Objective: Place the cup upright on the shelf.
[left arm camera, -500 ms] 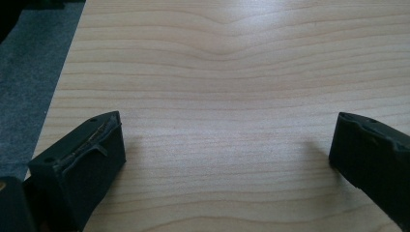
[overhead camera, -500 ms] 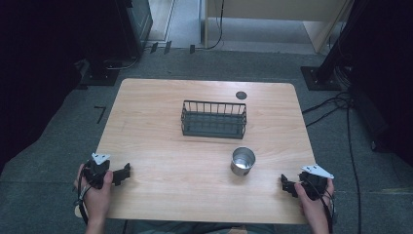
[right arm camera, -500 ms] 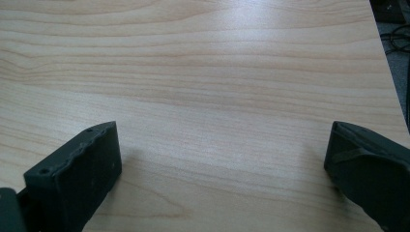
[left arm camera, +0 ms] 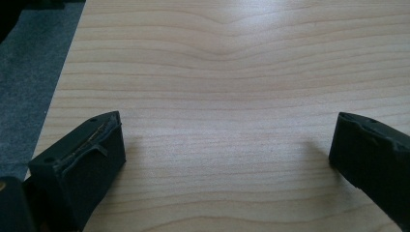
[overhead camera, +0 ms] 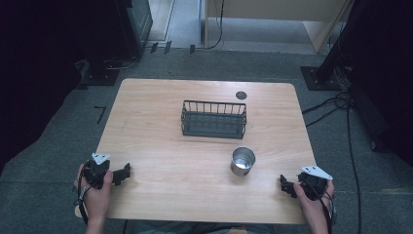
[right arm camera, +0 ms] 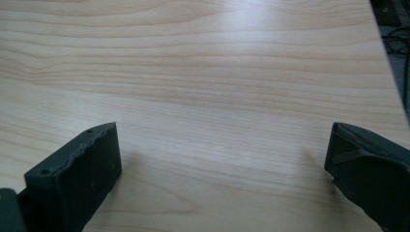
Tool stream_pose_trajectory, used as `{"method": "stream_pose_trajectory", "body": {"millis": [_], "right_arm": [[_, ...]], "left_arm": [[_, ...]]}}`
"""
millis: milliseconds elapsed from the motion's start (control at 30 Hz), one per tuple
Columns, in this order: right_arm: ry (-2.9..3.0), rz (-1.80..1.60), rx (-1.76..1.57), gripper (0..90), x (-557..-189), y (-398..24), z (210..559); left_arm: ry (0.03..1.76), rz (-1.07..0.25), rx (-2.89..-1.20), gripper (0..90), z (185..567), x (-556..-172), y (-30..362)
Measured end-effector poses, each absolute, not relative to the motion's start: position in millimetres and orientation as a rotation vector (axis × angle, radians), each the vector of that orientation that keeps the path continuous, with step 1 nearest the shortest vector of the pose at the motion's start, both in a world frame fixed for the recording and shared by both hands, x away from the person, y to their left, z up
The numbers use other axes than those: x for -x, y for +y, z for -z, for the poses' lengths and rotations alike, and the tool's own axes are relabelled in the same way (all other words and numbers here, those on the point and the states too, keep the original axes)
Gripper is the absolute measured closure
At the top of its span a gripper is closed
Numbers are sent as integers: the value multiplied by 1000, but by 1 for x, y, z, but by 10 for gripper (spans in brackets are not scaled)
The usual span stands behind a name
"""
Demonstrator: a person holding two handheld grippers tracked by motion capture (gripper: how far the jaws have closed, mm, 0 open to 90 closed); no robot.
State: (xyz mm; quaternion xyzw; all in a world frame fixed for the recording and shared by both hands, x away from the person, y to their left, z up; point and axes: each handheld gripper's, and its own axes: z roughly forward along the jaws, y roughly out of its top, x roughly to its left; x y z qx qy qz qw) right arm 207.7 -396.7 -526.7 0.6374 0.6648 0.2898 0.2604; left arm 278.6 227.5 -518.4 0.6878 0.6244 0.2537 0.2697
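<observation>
Left gripper jaws wide, empty | right gripper jaws wide, empty

Far from you on the wooden table sits a small dark disc; cables trail across the grey floor, right.

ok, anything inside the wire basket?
The wire basket looks empty: its dark floor shows through the bars with nothing standing in it. The near wall's bars cover a strip of the floor, so something flat there can't be ruled out. The metal cup stands outside, nearer the person.
</observation>
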Motion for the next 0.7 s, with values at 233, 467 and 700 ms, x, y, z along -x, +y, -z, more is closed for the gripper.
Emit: {"method": "stream_pose_trajectory", "body": {"millis": [233, 467, 700], "right_arm": [[1827, -825, -1690, 0, -207, -381, 522], [1862, -860, -1661, 0, -207, -367, 519], [1896, -908, -1630, 0, -208, -352, 515]], "left_arm": [[1683, -684, -1854, 0, 518, -279, 227], [1683, -684, -1854, 0, 518, -279, 227], [1683, -684, -1854, 0, 518, -279, 227]]}}
